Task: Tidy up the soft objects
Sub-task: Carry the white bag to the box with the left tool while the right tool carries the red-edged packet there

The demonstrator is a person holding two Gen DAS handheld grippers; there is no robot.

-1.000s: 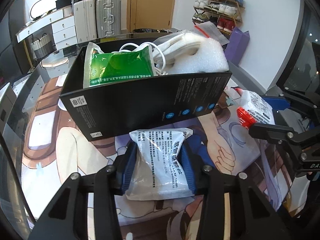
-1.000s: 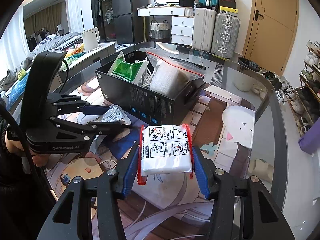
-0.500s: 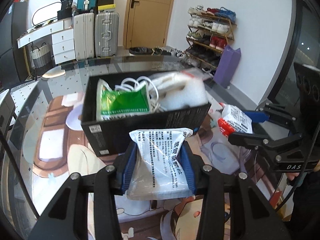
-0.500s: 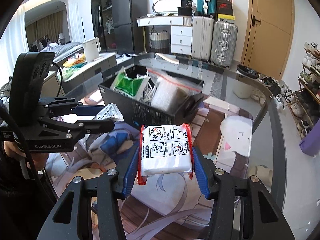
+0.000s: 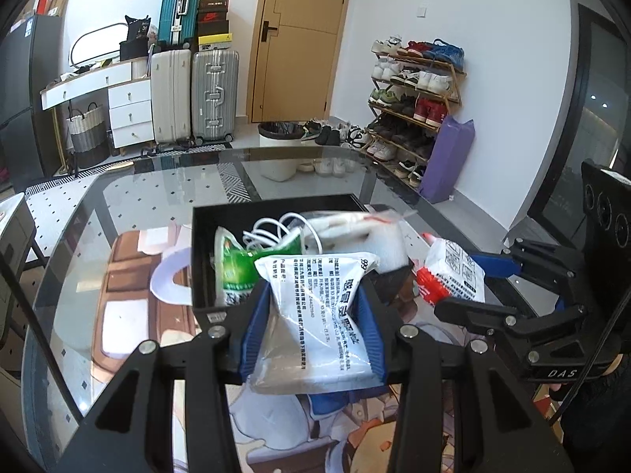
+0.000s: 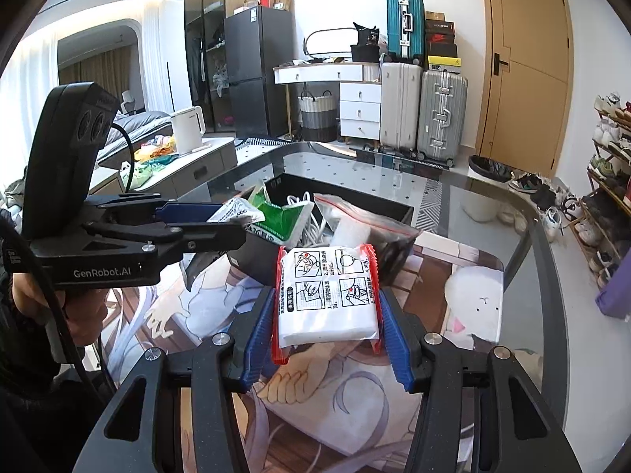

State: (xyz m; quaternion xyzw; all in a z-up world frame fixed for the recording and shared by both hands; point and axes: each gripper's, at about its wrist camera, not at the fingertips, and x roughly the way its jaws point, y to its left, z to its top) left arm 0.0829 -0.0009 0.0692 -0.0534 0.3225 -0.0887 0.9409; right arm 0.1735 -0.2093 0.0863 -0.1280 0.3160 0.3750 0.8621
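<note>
Lifted higher than a second ago, with the black box (image 5: 276,213) now seen from above. Left gripper (image 5: 313,329) clenched on a white printed pouch (image 5: 319,315), carried above the box's near wall. Right gripper (image 6: 327,315) clamped on a red-edged packet (image 6: 327,295), held clear of the glass table (image 6: 493,213) just short of the box. Both packs probably light, soft and slippery; best pinched across the flat middle, not the crinkly seams.

Box (image 5: 205,272) on mat (image 5: 130,315) on table (image 5: 118,181); cable (image 5: 276,228), pouch (image 5: 232,264) inside box
</note>
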